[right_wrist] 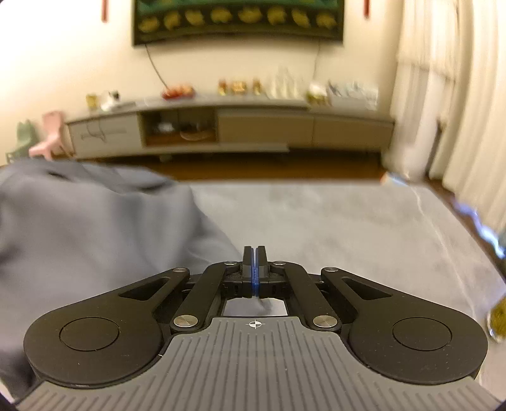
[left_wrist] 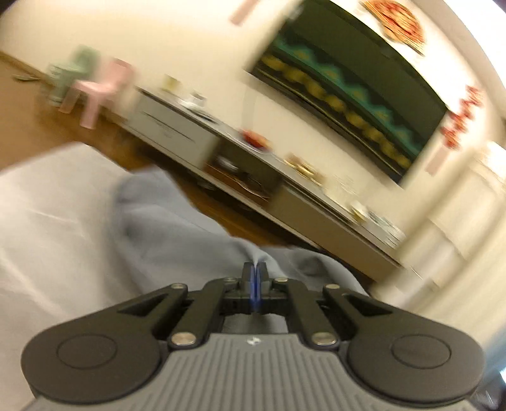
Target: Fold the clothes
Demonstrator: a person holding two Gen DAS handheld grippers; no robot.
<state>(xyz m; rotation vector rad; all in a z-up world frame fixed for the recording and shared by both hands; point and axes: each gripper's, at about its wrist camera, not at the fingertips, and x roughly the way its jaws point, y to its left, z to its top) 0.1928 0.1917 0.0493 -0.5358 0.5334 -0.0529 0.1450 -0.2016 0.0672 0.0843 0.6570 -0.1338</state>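
Folding's barely started: the soft blue-grey fabric garment [right_wrist: 95, 221] is bunched at 9 o'clock on the pale grey cloth-covered surface [right_wrist: 348, 227]. Left gripper [left_wrist: 255, 268] pinches a fold; right gripper [right_wrist: 255, 253] fingers closed, a bit of cloth seemingly caught.

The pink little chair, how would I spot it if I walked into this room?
Find the long low TV cabinet under the wall-mounted screen. Follow it to its left end, as the right wrist view shows it, where two child-size plastic chairs stand on the wooden floor. The pink chair is the one nearer the cabinet; its neighbour is pale green.
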